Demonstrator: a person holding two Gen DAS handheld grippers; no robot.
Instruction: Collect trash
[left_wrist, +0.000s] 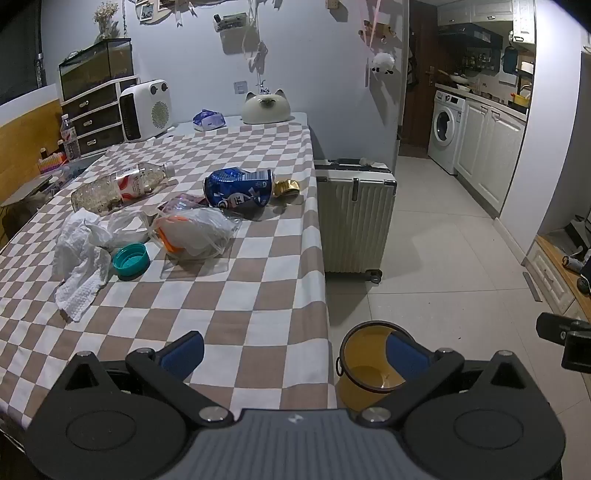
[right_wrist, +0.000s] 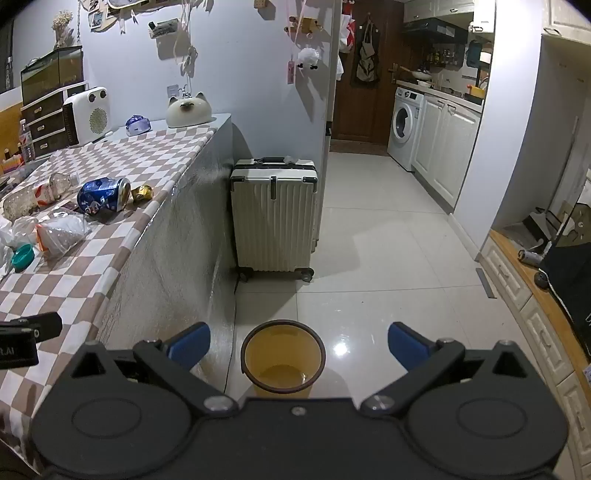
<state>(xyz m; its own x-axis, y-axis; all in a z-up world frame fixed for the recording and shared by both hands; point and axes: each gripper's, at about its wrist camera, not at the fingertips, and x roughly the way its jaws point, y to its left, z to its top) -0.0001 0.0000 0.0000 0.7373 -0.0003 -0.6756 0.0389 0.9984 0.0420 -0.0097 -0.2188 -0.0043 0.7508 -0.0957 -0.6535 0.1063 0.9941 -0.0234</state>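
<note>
In the left wrist view, the left gripper (left_wrist: 293, 352) is wide open and holds nothing, low in the frame, while the trash, a can (left_wrist: 239, 191), bottle (left_wrist: 122, 187) and tissue (left_wrist: 79, 258), waits on the table (left_wrist: 258, 295) at middle left. In the right wrist view, the right gripper (right_wrist: 299, 345) is wide open and holds nothing, with the yellow bin (right_wrist: 283, 356) at bottom middle. Nothing looks picked up yet, so next a gripper must likely reach for one piece.

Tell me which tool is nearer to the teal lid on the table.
Left. The left tool hangs open over the checkered table's near edge, the teal lid just ahead. The right tool is off the table, above the yellow bin.

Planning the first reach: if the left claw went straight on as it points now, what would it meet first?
Probably the checkered tablecloth near the table's edge; the open left claw has nothing between its fingers. Depth is uncertain.
</note>
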